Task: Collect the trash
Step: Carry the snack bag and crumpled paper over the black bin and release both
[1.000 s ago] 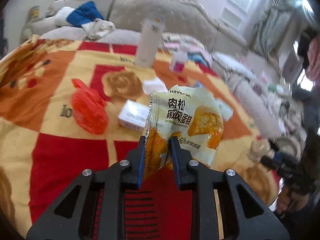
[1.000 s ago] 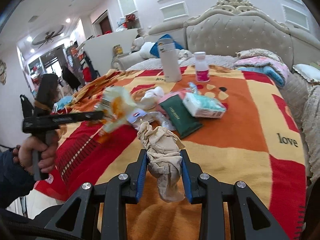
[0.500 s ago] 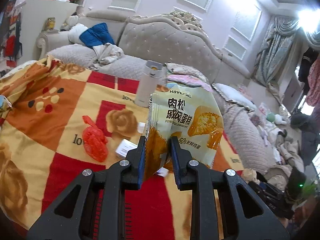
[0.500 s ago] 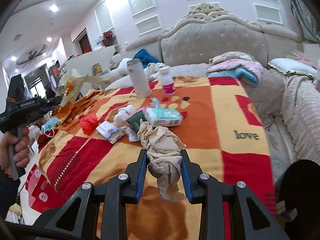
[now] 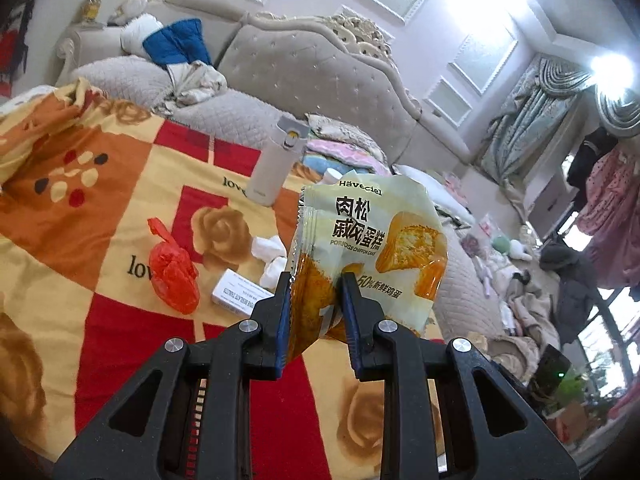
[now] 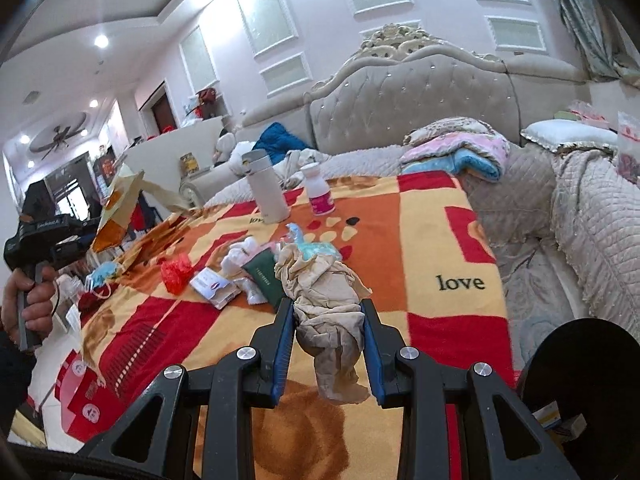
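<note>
Trash first: pale green and orange foil snack wrapper [image 5: 360,256] sits dead centre in the left wrist view, pinched low down by the left tool [image 5: 314,292], whose blue-padded fingers [image 5: 283,312] are closed tight on its bottom edge. It stands upright above the tool with the printed side facing the camera. In the right wrist view you can spot that same wrapper [image 6: 120,208] at middle left, held up in the air, clear of the blanket, with the person's hand [image 6: 28,300] wrapped around the black grip at the left edge.

Right tool [image 6: 328,320] is clamped on a crumpled beige paper wad [image 6: 324,304], centre of the frame, with the wad's tail hanging down between the fingers. Both tools point forward and a bit downward over the red, orange and yellow patterned blanket [image 6: 432,240].

More stuff lies on the blanket, in the middle of the frame: a crumpled red plastic bag [image 5: 174,276], a small white printed box [image 5: 236,294] just right of it, and white tissue balls [image 5: 272,256] behind. A white insulated bottle [image 6: 266,188] stands upright farther back, with a small white bottle with a pink label [image 6: 320,194] near it. A dark green pouch [image 6: 264,276] lies just behind the beige wad.
</note>
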Demonstrator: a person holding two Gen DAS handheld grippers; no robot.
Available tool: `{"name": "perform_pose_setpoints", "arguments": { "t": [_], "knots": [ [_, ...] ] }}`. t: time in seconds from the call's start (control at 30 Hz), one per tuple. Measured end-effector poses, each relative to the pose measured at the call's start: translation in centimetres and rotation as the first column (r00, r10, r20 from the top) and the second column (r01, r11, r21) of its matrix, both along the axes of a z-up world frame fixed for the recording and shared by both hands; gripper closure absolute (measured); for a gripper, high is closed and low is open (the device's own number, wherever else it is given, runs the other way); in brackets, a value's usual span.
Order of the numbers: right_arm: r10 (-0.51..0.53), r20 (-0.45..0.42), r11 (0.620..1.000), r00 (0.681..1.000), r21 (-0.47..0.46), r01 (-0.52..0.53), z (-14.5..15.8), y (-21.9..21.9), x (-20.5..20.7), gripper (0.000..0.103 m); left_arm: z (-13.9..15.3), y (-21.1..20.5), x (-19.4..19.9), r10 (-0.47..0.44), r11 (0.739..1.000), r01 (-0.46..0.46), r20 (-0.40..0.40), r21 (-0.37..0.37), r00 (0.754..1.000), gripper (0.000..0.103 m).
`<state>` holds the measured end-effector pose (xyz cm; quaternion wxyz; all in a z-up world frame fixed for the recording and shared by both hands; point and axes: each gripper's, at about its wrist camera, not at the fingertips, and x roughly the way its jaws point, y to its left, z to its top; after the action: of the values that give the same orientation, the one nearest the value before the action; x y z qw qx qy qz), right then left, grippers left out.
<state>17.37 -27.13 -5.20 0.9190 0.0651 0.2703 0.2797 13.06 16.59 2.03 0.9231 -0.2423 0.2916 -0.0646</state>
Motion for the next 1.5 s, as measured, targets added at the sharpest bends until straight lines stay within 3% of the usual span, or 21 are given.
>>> {"name": "perform_pose_setpoints", "arguments": {
  "t": [0.27, 0.63, 0.93, 1.27, 1.33, 1.5],
  "knots": [
    [-0.076, -0.009, 0.997, 0.997, 0.020, 0.076, -0.2, -3.2, -0.2, 0.073, -0.2, -6.2, 1.4, 0.058, 0.985, -0.060, 0.020, 0.161, 0.998, 0.082],
    [-0.254, -0.021, 0.966, 0.967, 0.041, 0.255, -0.2, -10.4, -1.2, 0.073, -1.2, -15.6, 5.8, -0.049, 0.989, 0.046, 0.019, 0.138, 0.999, 0.082],
    [-0.388, -0.023, 0.920, 0.921, 0.043, 0.389, 0.0, -15.5, -2.1, 0.073, -2.4, -24.7, 9.5, -0.164, 0.979, 0.163, 0.000, 0.122, 0.986, 0.082],
    [-0.590, -0.081, 0.806, 0.803, 0.000, 0.592, -1.3, -21.1, -1.9, 0.073, -4.2, -37.9, 12.0, -0.373, 0.908, 0.371, -0.029, 0.194, 0.927, 0.082],
    [-0.621, -0.092, 0.783, 0.778, -0.029, 0.621, -1.6, -21.7, -1.6, 0.073, -4.9, -40.1, 12.4, -0.407, 0.888, 0.405, -0.038, 0.217, 0.913, 0.082],
    [-0.667, -0.116, 0.745, 0.736, -0.099, 0.659, -2.5, -22.6, -0.9, 0.073, -8.6, -44.4, 12.9, -0.525, 0.810, 0.534, -0.104, 0.241, 0.844, 0.082]
  ]
}}
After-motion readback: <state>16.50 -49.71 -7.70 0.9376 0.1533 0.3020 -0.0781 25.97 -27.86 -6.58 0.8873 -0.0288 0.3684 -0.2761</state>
